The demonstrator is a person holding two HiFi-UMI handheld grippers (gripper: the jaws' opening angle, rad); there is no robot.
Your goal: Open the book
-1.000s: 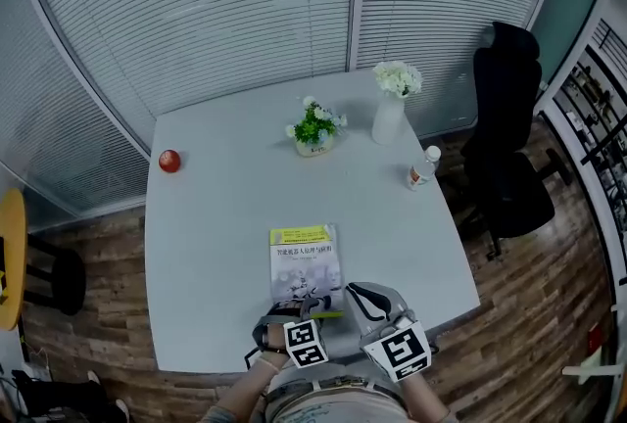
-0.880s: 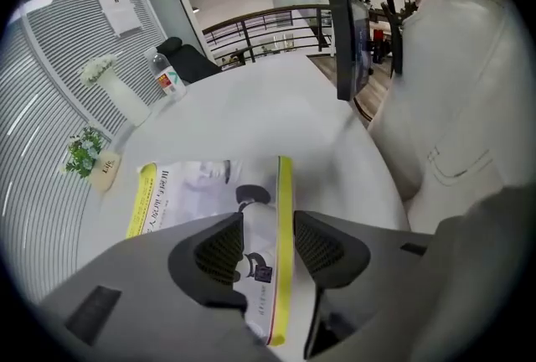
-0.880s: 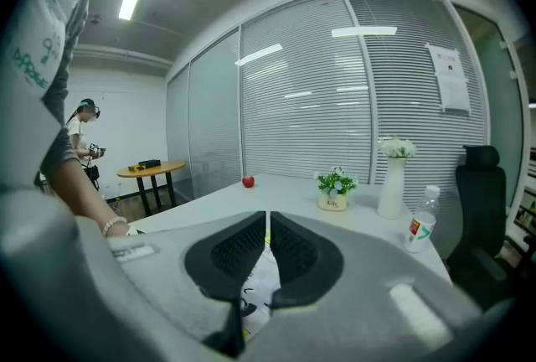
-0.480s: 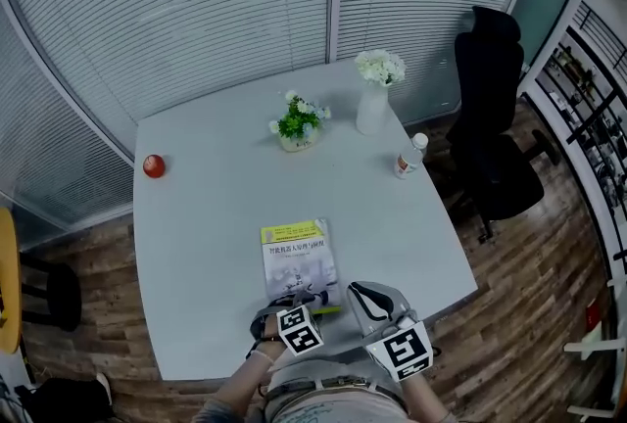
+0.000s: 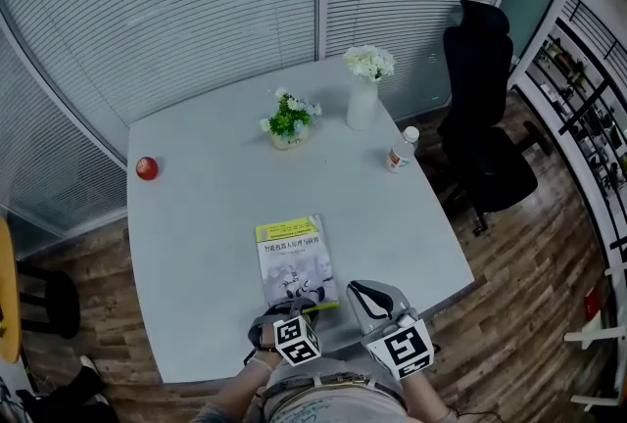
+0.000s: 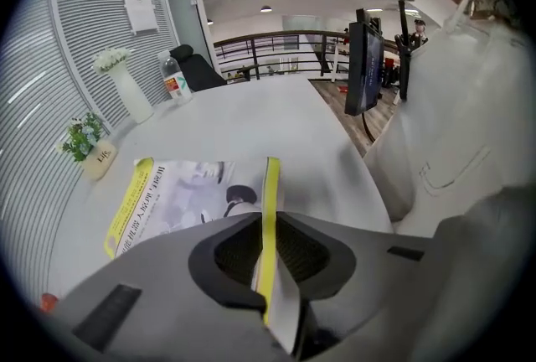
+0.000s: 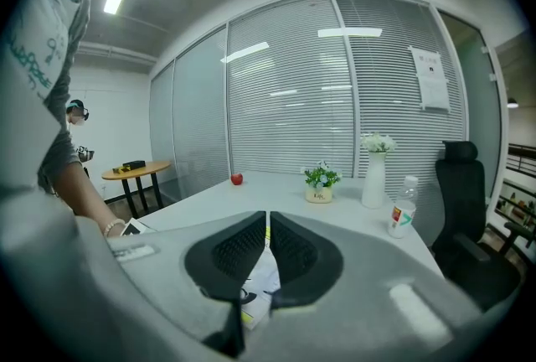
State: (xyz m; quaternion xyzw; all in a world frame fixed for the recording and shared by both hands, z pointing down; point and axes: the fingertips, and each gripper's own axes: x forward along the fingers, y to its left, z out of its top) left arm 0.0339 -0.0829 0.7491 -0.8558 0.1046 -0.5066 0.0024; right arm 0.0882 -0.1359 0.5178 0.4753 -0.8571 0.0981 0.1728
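Note:
The book (image 5: 294, 259) lies shut on the white table (image 5: 206, 225), with a yellow band along its far edge and a picture on its cover (image 6: 176, 197). My left gripper (image 5: 306, 305) is at the book's near right corner. Its jaws have just been closing, and they now pinch the cover's yellow edge (image 6: 270, 184), lifted a little, in the left gripper (image 6: 270, 222) view. My right gripper (image 5: 364, 298) hovers just right of the book with its jaws together and nothing between them. In the right gripper (image 7: 267, 226) view the book (image 7: 264, 285) shows below the jaws.
A red apple (image 5: 147, 167) sits at the table's left edge. A small potted plant (image 5: 287, 122), a white vase of flowers (image 5: 362, 98) and a plastic bottle (image 5: 399, 153) stand at the far side. A black office chair (image 5: 480, 117) stands off the right edge.
The head view has swung, so the table and its things sit further left. Both grippers stay at the book's near edge, the left one shifted slightly.

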